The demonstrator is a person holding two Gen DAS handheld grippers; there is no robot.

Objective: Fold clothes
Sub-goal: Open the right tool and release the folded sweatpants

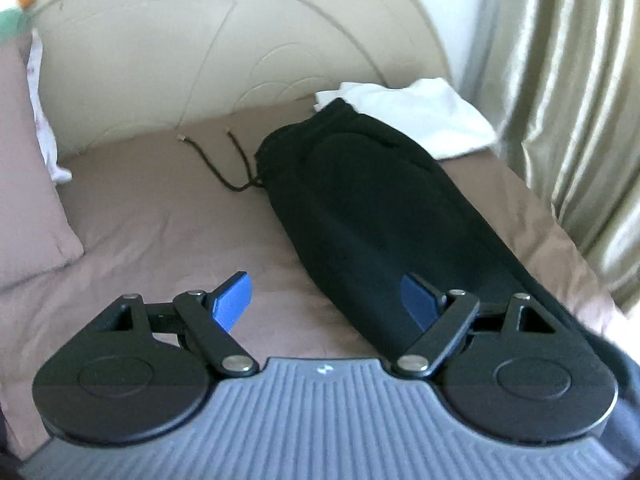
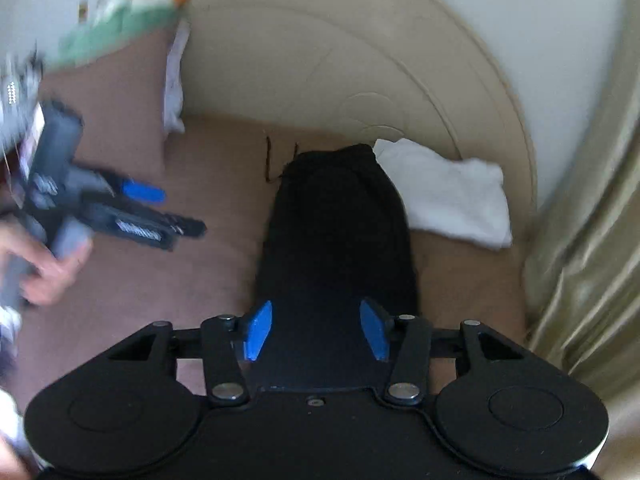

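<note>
Black fabric, a pair of drawstring trousers [image 1: 372,208] already folded lengthwise into one long narrow strip, lies on the taupe bedsheet [image 1: 160,220] with its waistband toward the cream headboard [image 1: 160,60] and its two drawstring cords [image 1: 224,160] trailing loose onto the sheet beside it. Just behind the waistband, touching or slightly under it, sits a folded white garment [image 2: 452,196], probably a finished piece set aside near the headboard to keep the working area free. The left gripper [image 1: 326,304] hangs above the near end of the trousers with its blue pads spread wide and nothing between them; one pad is over bare sheet, the other over black cloth. The right gripper [image 2: 316,330] hovers over the trousers too, its jaws parted and empty, framing the strip's lower part without pressing on it. In the right wrist view the person's hand [image 2: 48,268] shows at the left, blurred, holding the left tool off to the side of the garment. Both tools being open and clear of the cloth suggests the lengthwise fold is done and the next grasp, likely at the leg end to bring it up toward the waistband, has not yet been taken. A taupe pillow [image 1: 28,200] leans at the left, and gold curtains [image 1: 580,120] hang along the right edge of the bed.
</note>
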